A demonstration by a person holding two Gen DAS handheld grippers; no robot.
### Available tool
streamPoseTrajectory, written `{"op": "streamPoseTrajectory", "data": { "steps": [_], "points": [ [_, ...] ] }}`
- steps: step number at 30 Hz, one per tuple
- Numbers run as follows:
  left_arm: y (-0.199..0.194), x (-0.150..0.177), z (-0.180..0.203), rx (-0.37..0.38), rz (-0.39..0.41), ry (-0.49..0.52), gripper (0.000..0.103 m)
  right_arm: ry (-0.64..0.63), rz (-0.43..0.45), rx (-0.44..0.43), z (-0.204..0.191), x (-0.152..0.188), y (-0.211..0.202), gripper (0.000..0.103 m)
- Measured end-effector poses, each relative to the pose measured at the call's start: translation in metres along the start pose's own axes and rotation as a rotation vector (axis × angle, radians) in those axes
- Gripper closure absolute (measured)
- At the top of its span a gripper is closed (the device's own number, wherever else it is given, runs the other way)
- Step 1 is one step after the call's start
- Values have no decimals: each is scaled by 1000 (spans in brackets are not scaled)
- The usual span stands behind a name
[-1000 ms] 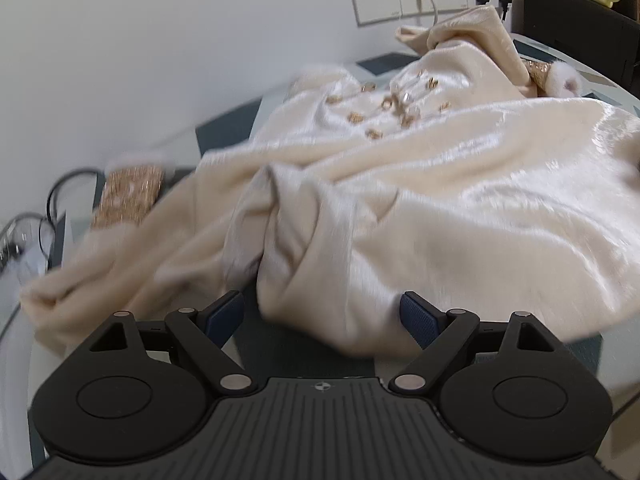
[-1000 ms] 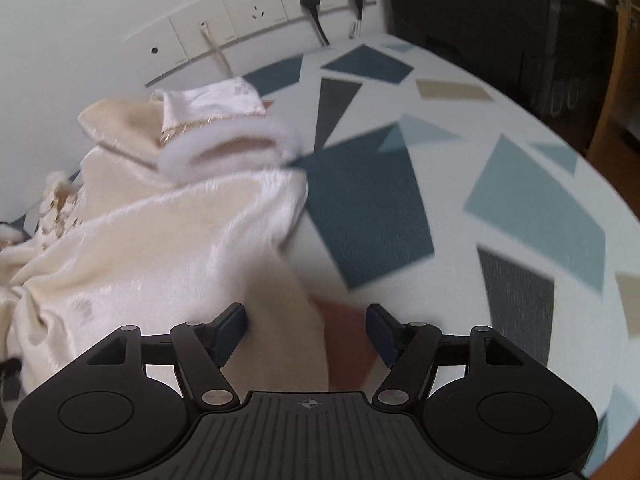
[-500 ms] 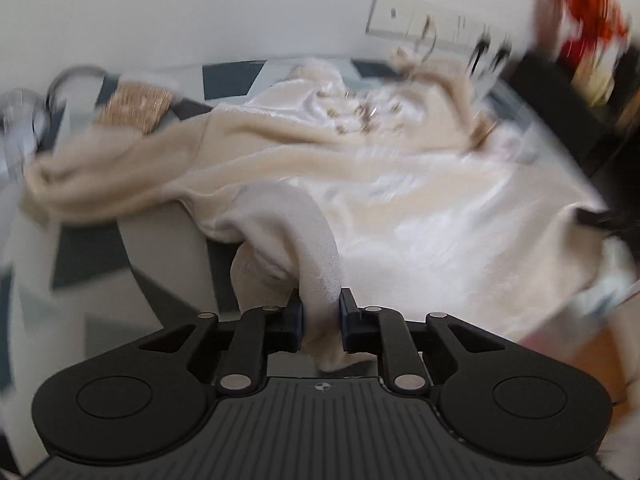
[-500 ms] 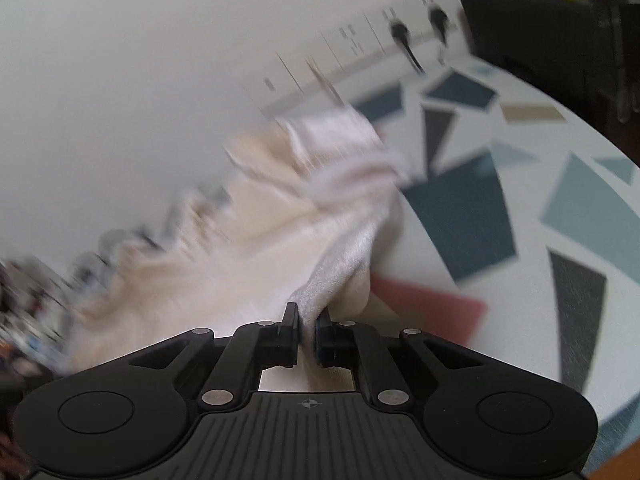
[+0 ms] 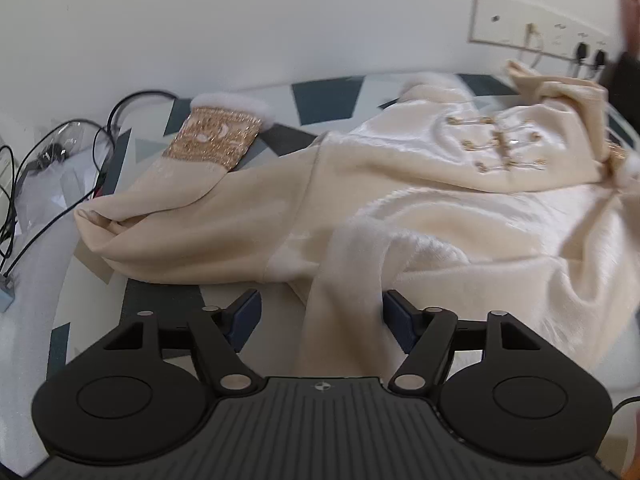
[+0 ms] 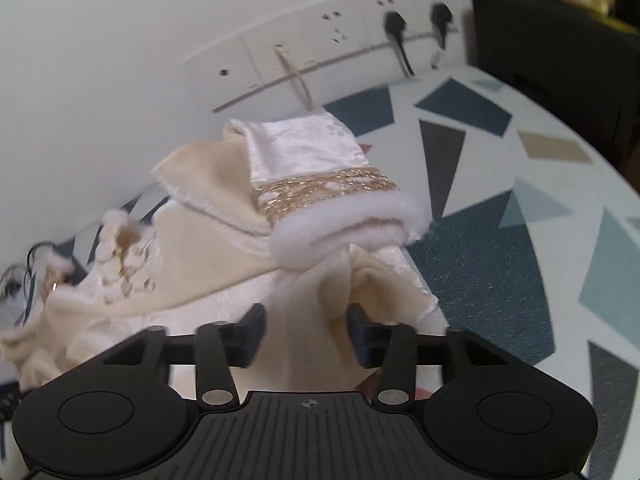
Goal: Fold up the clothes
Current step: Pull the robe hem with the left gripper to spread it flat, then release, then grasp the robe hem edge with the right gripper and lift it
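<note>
A table [image 6: 500, 248] patterned with blue and grey shapes is standing against a white wall with a strip of sockets [image 6: 320, 56]. On it a cream garment [image 5: 440, 208] is lying rumpled, its gold-banded cuff [image 5: 212, 140] reaching far left and its fur-trimmed cuff [image 6: 344, 216] bunching far right. The hem is being let go after a pull towards the near edge, so both hands should be releasing together, letting the cloth settle flat. The left gripper [image 5: 322, 312] has just been opening, a ridge of fabric rising loose between its parted jaws. The right gripper [image 6: 306, 330] has also been opening, cloth standing between its spread jaws, seemingly unpinched.
</note>
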State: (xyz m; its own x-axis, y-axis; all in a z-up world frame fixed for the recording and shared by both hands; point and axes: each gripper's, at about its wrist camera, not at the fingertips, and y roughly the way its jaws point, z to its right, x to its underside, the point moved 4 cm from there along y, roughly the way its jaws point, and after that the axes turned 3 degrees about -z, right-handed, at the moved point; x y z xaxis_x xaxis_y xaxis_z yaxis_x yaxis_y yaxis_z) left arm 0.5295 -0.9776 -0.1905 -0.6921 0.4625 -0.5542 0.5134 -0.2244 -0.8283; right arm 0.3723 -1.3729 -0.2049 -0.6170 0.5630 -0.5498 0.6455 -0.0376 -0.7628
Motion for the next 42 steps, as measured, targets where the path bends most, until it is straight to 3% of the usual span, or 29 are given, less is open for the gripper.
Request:
{"op": "streamPoseTrajectory", "data": {
  "steps": [6,10,14,17,20,27,31,33,38,39,42],
  "points": [
    [-36,52,-5,4,71,86,16,-78,56,53,14,40,-44,38],
    [-44,86,19,22,69,184,14,-22,11,86,25,77,-48,37],
    [-34,100,52,-26,71,302,14,1,-12,140,25,99,-42,35],
    [-23,100,67,-80,96,334,14,-116,4,181,13,103,-39,33],
    [-14,92,65,-109,99,274,14,-249,13,238,4,102,-32,30],
    [-7,82,44,-114,50,134,14,-318,53,274,-1,88,-11,30],
    [-8,86,43,-107,36,127,13,-369,121,268,-12,75,-9,41],
    [-10,89,46,-102,39,134,13,-410,176,222,-22,69,-13,41],
    [-12,92,55,-78,40,123,12,-585,194,236,-50,63,6,38],
    [-13,93,58,-69,41,128,12,-611,190,239,-55,62,11,44],
    [-19,96,68,-54,64,164,12,-563,179,130,-59,54,5,94]
  ]
}}
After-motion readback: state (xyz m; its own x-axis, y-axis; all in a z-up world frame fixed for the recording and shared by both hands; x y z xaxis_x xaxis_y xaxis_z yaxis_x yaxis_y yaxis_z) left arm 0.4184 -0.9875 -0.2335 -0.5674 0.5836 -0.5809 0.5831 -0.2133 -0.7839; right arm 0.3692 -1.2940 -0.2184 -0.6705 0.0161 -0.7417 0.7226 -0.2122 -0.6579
